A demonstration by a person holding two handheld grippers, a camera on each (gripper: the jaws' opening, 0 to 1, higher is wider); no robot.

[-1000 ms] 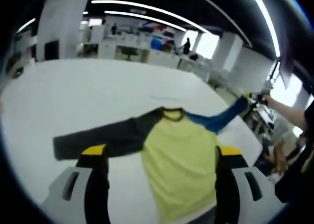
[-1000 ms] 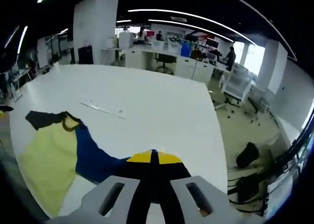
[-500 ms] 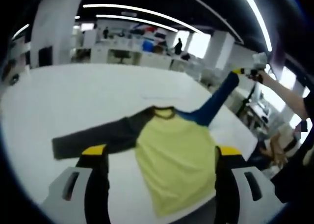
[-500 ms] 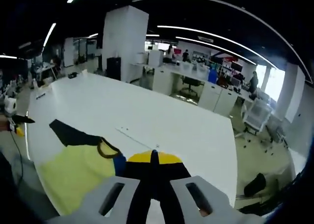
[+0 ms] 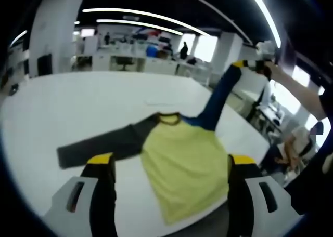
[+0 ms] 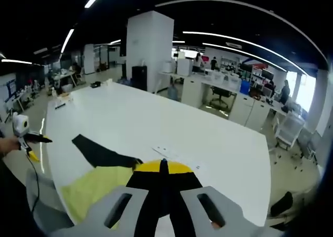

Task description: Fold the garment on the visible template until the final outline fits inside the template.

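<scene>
Cloth on a smooth white top

The shirt (image 5: 182, 156) is soft matt cloth, yellow, grey and blue. The surface (image 5: 78, 107) looks smooth, faintly glossy. The left tool (image 5: 169, 167) has matt black jaws in pale plastic.

One garment (image 5: 179, 154) lies on one white desk (image 5: 62, 112), with two claws: left (image 5: 169, 167), right (image 6: 162, 169).

Left gripper (image 5: 171, 167): two black jaws with yellow tips, each rising from a pale grey moulded base with a dark oval slot. Right gripper (image 6: 163, 167): same build, black jaws, yellow tips forming one yellow arc, grey base with two slanted slots. From the left gripper view the right gripper (image 5: 253, 64) shows a yellow tip and a whitish body; forearm behind it is bare, no sleeve
</scene>
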